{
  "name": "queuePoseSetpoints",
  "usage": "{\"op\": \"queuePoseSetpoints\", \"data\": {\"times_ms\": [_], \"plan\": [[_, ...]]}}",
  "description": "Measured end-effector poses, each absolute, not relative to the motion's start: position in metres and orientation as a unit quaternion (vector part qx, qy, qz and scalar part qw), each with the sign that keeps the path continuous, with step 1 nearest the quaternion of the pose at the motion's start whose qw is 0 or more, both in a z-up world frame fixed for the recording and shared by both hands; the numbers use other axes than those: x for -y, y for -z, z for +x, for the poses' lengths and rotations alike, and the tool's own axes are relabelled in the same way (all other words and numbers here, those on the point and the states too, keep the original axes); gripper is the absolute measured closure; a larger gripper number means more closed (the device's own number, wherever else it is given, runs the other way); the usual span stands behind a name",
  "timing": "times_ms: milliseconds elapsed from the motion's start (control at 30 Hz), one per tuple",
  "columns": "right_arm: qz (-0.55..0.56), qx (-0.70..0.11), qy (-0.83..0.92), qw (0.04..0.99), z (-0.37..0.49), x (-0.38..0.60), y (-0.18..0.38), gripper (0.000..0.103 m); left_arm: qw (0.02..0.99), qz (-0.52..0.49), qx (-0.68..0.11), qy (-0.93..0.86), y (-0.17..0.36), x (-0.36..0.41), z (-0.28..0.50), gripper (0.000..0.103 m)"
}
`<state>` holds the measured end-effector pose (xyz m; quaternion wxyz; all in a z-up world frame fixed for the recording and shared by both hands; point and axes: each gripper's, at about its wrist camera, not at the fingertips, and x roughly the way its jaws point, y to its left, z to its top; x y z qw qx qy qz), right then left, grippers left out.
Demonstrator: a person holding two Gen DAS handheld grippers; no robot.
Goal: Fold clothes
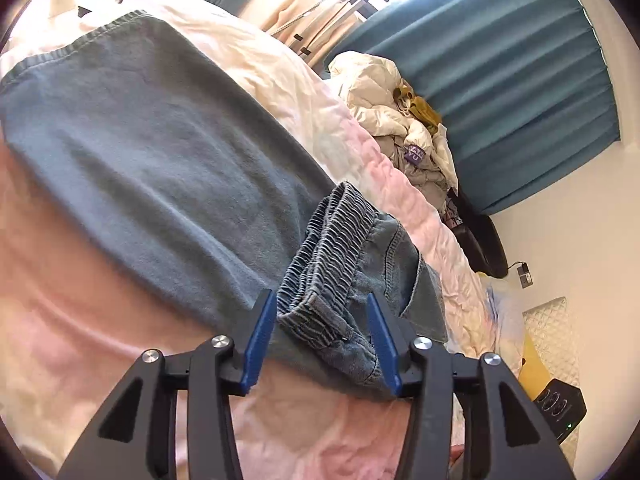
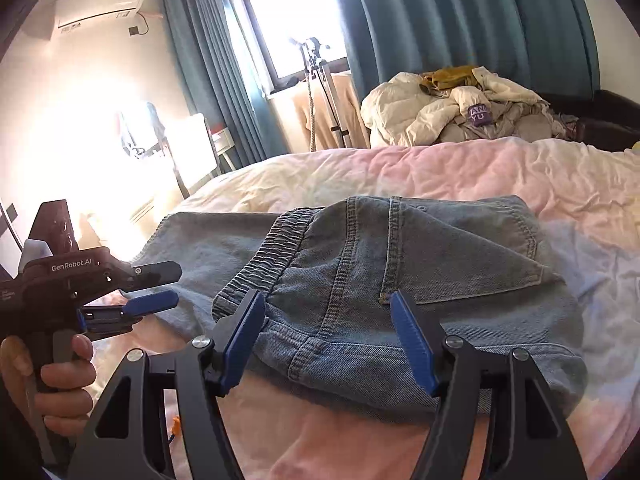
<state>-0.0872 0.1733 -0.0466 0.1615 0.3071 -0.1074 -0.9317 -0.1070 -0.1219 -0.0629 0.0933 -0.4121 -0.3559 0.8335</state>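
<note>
One pair of denim jeans (image 2: 400, 276) lies on the bed (image 2: 460, 168), folded over so the elastic waistband (image 1: 324, 240) and one back pocket (image 2: 472, 248) face up, with the legs stretching away flat across the pink-and-cream cover. Two grippers are over it. The right gripper (image 2: 328, 336) hovers at the near fold of the jeans, its jaws spread wide with the waistband corner and a seam lying between them, nothing pinched. The left gripper (image 1: 322, 336) sits just off the waistband end, its jaws also wide apart, the gathered band between them but not clamped. In the right wrist view the left gripper (image 2: 160, 286) shows from the side, a hand (image 2: 52, 388) wrapped round its handle, blue pads parted.

Beyond the jaws, past the far edge of the bed, one heap of pale clothing (image 2: 460, 108) with a mustard piece on top rests on a dark sofa. Teal curtains (image 2: 460, 16) hang behind it, either side of one bright window (image 2: 296, 12). One air conditioner (image 2: 96, 12) sits high on the wall. Nothing stands between the jaws and the jeans.
</note>
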Motion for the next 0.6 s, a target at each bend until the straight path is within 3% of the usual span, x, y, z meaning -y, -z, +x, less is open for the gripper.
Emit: {"op": "queuePoseSetpoints", "data": {"times_ms": [67,367,600], "plan": [[0.299,0.108,0.935,0.159,-0.078,-0.177,0.038,0.037,0.076,-0.410,0.386,-0.823,0.064,0.142,-0.096,0.042],[0.268,0.154,0.944,0.116,-0.040,-0.215,0.018,0.036,-0.048,-0.443,0.566,-0.694,0.134,0.248,-0.086,0.043],[0.285,0.206,0.933,0.081,-0.043,-0.240,0.027,0.036,-0.044,-0.405,0.608,-0.681,0.152,0.265,-0.114,0.042]]}}
